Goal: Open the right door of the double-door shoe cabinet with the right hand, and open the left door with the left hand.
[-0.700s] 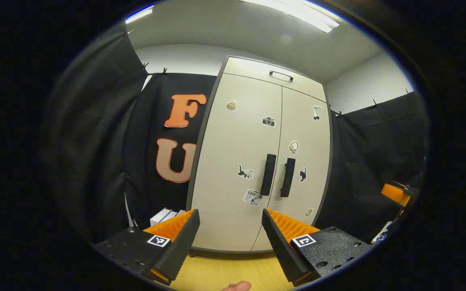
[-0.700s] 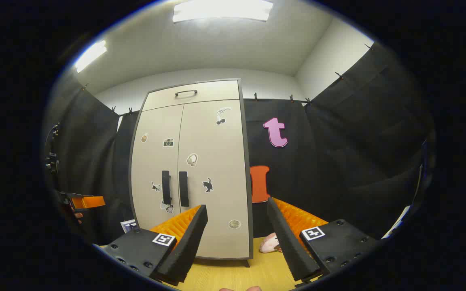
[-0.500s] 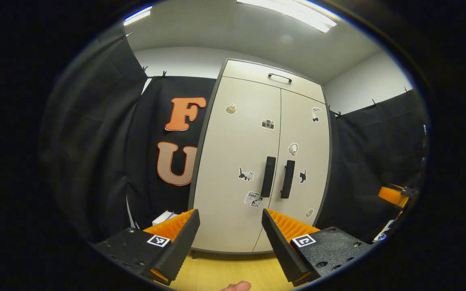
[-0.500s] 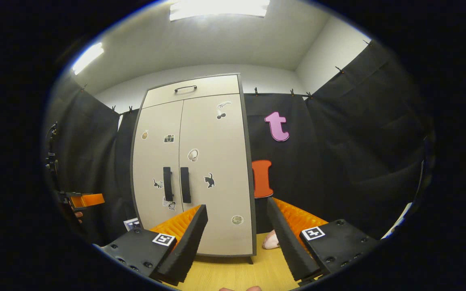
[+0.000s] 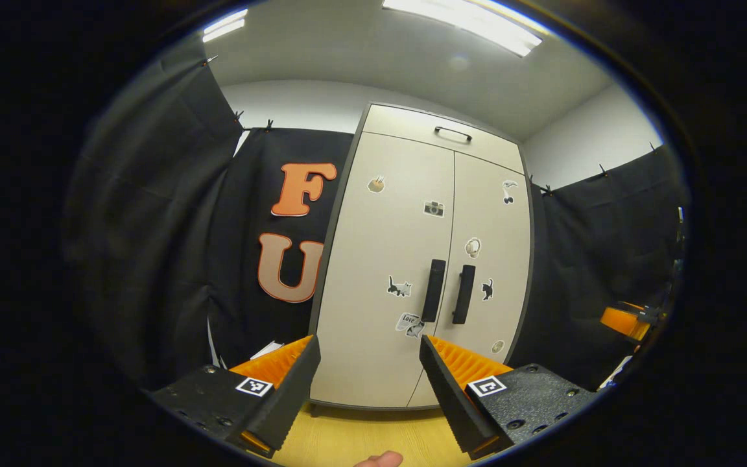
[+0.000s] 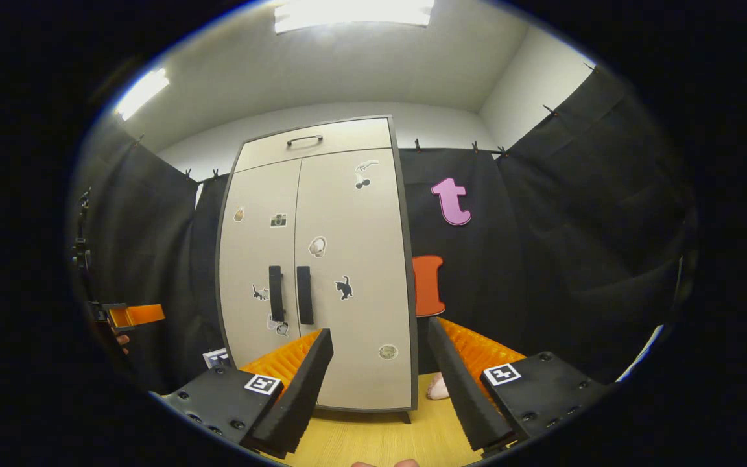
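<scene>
Evidently the approach step: both doors of the cabinet (image 6: 315,272) are closed, and it stands on the floor well ahead. The right gripper (image 6: 380,383) and left gripper (image 5: 368,389) have jaws spread, holding nothing. Next, the right must reach the right handle (image 6: 305,295) (slim, upright).

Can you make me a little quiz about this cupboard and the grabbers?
1. True or false: both cupboard doors are shut.
2. Which sticker sits beside the right door handle? A) cat B) star C) fish
3. Are the jaws of the left gripper and right gripper open or shut?

Key: 1 true. 2 A, the black cat sticker. 3 open, both holding nothing.
</scene>
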Demonstrator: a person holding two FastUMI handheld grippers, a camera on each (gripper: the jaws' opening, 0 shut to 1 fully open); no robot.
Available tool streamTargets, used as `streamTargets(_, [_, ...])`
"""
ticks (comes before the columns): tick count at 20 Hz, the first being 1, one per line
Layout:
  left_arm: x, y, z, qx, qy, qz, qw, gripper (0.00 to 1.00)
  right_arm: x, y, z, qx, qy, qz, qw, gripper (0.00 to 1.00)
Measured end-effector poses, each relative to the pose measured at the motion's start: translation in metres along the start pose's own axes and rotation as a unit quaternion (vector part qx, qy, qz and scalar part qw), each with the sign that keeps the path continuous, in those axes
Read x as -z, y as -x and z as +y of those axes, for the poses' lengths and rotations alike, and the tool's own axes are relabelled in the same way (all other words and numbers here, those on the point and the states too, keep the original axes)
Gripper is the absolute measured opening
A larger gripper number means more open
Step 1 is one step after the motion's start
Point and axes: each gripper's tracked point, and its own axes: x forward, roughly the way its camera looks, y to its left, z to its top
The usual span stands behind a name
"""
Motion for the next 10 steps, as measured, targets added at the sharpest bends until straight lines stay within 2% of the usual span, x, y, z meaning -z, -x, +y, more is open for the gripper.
streamTargets(4, [0.001,-0.002,-0.001,0.007,0.015,-0.005,1.0,0.94,0.002,-0.004,0.009,-0.011,-0.007,0.0,1.0,0.98])
streamTargets(7, [-0.003,-0.005,0.001,0.002,0.007,-0.01,1.0,0.94,0.0,-0.016,0.019,-0.027,0.0,-0.002,1.0,0.98])
streamTargets(10, [-0.001,-0.007,-0.005,0.006,0.011,-0.004,1.0,0.94,-0.002,-0.028,0.038,-0.053,-0.02,0.01,0.998,0.98])
